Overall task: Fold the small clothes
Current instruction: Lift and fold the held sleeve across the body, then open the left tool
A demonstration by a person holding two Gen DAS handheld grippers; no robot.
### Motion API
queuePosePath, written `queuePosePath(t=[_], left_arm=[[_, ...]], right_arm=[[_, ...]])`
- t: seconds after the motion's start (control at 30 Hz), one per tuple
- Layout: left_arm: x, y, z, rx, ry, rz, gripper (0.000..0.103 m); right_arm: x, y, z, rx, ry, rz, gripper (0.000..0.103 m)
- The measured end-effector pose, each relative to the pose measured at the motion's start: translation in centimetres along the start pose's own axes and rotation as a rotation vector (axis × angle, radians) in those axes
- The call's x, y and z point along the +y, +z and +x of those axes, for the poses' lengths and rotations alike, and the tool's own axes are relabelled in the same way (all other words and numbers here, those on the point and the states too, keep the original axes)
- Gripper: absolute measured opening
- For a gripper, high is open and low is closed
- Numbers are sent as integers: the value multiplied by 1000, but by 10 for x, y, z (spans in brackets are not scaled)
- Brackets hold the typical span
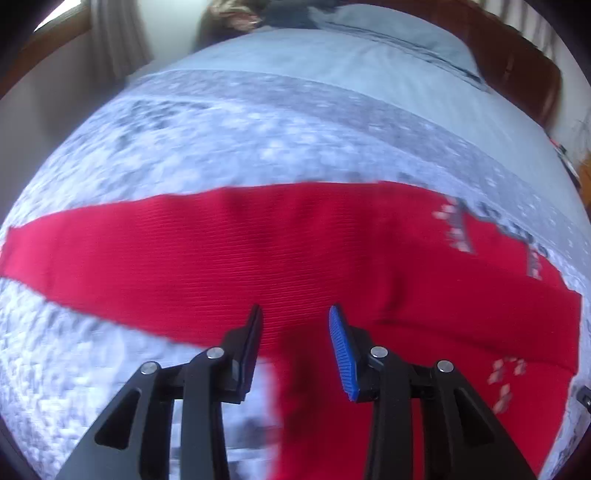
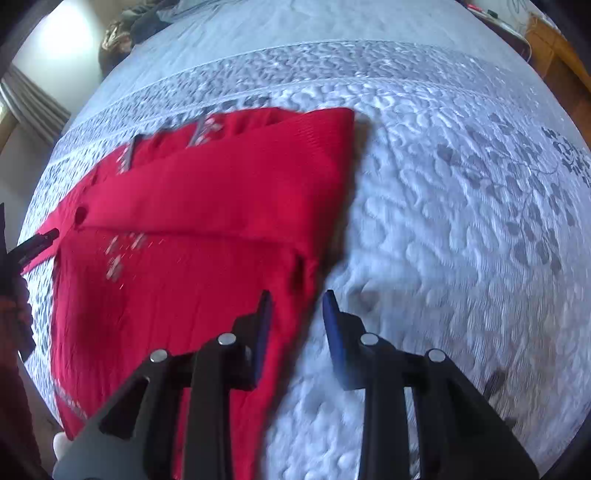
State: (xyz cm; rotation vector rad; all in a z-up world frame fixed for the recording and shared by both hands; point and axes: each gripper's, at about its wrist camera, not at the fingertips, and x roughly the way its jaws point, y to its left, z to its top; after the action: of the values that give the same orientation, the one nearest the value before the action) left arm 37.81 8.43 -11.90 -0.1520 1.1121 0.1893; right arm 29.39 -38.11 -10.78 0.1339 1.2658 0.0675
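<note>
A red knit cardigan (image 1: 295,243) with a small grey-and-white pattern lies spread on the bed. In the left wrist view one sleeve stretches out to the left. My left gripper (image 1: 295,314) is open and empty just above the cardigan's near part. In the right wrist view the cardigan (image 2: 207,192) has a sleeve folded across its body. My right gripper (image 2: 297,297) is open and empty over the cardigan's right edge. The left gripper's tip (image 2: 40,238) shows at the cardigan's far left side.
The bed has a white-and-grey quilted cover (image 2: 461,221) with a leaf pattern. A blue pillow (image 1: 388,40) and a dark wooden headboard (image 1: 517,66) lie at the far end. Dark clothes (image 2: 147,22) sit at the bed's far edge.
</note>
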Motion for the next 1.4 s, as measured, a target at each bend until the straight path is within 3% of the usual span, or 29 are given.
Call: queuePosePath(t=[0.1, 0.17, 0.23, 0.33, 0.53, 0.67, 0.77, 0.83, 0.97, 1.1, 1.2, 1.4], left_arm=[[78, -1, -4, 50, 72, -86, 51], [121, -2, -5, 74, 111, -149, 55], [169, -2, -8, 91, 147, -229, 63], [236, -1, -14, 100, 160, -371, 64], [330, 10, -11, 84, 107, -592, 64], [357, 11, -3, 66, 47, -689, 60], [364, 16, -1, 42, 79, -699, 34], [367, 16, -1, 23, 85, -709, 6], [364, 19, -8, -51, 57, -731, 4], [343, 24, -34, -164, 52, -677, 4], [304, 37, -57, -246, 41, -556, 4], [174, 58, -93, -317, -85, -255, 4]], right_arm=[[27, -13, -5, 27, 36, -51, 30], [50, -22, -5, 58, 96, -73, 39], [75, -27, -2, 76, 112, -108, 40], [117, -36, 5, 99, 152, -168, 40], [181, -54, 22, 133, 182, -284, 40], [192, -57, 31, 146, 183, -291, 41], [188, -56, 36, 146, 161, -282, 42], [184, -55, 37, 145, 148, -274, 42], [174, -60, 36, 133, 132, -264, 42], [165, -65, 33, 129, 140, -252, 43], [158, -69, 30, 124, 143, -242, 43], [136, -78, 17, 102, 159, -194, 43]])
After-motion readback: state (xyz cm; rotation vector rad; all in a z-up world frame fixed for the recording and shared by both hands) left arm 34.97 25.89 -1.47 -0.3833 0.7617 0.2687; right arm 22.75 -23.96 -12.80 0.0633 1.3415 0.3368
